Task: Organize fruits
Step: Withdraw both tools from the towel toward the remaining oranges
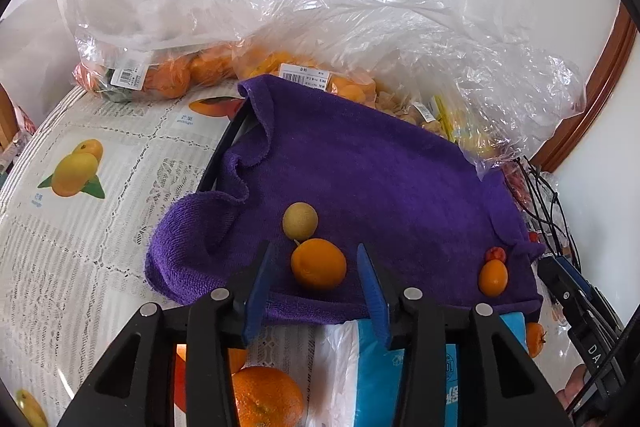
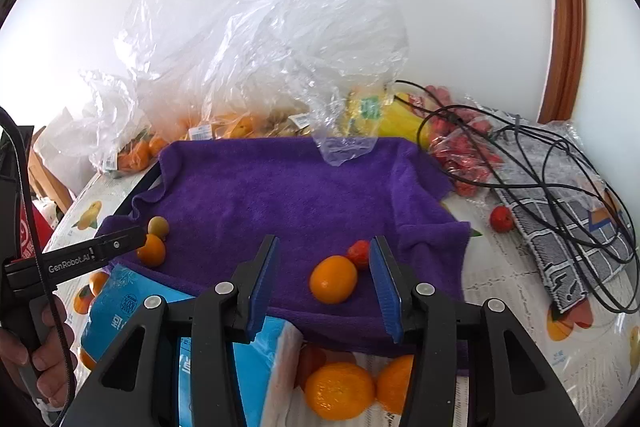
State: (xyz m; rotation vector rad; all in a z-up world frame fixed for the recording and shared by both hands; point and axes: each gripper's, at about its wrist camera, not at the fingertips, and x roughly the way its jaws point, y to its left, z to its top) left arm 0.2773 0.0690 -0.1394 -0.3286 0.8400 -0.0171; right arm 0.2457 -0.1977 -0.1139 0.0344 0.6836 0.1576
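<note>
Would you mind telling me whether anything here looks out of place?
Yes: one small red fruit lies alone on the tablecloth, off the purple towel, beside the tangled black cables, apart from the other sorted fruit.

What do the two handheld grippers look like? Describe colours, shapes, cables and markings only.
Both are alike. The left gripper and right gripper have black angular linkage arms with silver round pivot pins and flat ribbed blue pads. The right wrist view shows "GenRobot.AI" in white on the left gripper's black body, a black cable beside it, and a bare hand gripping its handle.
</note>
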